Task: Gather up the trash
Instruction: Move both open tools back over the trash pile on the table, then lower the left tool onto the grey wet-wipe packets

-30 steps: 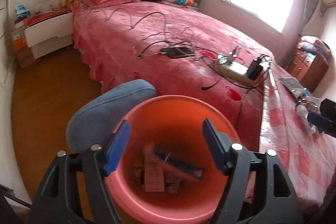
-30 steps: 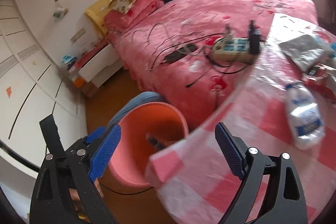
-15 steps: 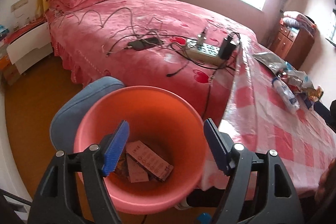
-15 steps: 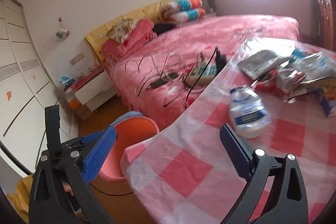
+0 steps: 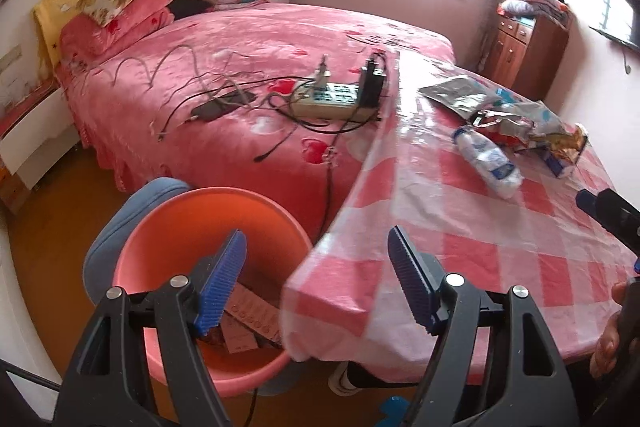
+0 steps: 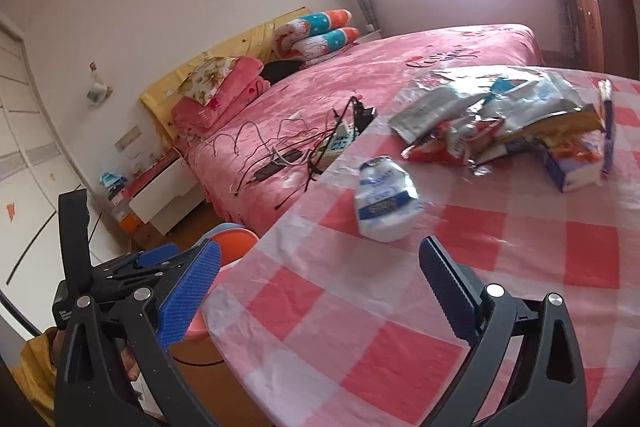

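Blue-banded bottle label (image 6: 380, 197), lettering illegible

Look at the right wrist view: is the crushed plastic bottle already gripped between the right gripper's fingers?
No: the plastic bottle lies on the checked tablecloth beyond the right gripper, whose jaws stand open with nothing between them.

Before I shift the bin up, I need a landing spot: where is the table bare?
The checked tablecloth is bare between its near corner and the crushed bottle. Beyond the bottle, the wrappers and a small carton crowd the far side. The bed edge holds a power strip and cables.
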